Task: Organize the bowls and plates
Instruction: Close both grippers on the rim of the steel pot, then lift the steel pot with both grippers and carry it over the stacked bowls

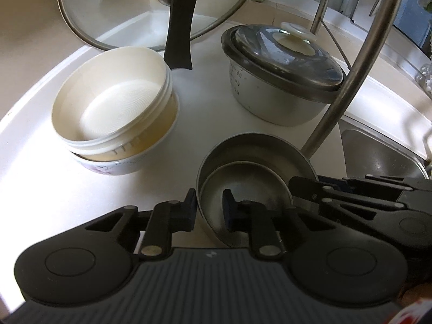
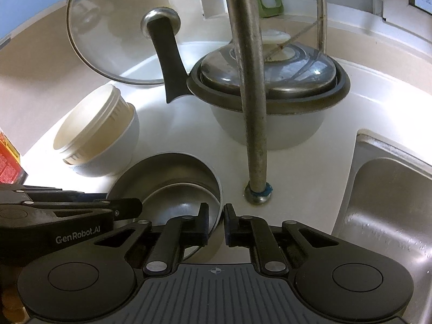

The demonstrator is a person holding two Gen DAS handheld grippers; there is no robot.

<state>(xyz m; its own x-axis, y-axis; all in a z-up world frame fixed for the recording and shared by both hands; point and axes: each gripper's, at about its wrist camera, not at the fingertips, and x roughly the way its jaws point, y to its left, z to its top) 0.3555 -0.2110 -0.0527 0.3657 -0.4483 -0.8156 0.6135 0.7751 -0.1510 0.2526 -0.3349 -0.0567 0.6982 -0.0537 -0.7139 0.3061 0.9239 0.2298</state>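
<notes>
Two steel bowls sit nested on the white counter, the smaller bowl [image 1: 243, 186] inside the larger one [image 1: 256, 148]. My left gripper [image 1: 209, 210] is shut on their left rim, one finger outside and one inside the smaller bowl. My right gripper [image 2: 216, 222] is shut on the right rim of the larger bowl [image 2: 167, 167], with the smaller bowl [image 2: 178, 197] just inside its left finger. Each gripper also shows in the other view: the right gripper [image 1: 299, 189] at the bowls' right edge, the left gripper [image 2: 135, 208] at their left edge.
A white plastic tub in a floral bowl [image 1: 113, 108] stands to the left. Behind are a lidded pot [image 1: 283, 62] with a black handle [image 1: 181, 27] and a glass lid [image 1: 135, 8] leaning on the wall. The faucet [image 2: 251, 108] rises close by, and the sink [image 2: 391, 216] lies to the right.
</notes>
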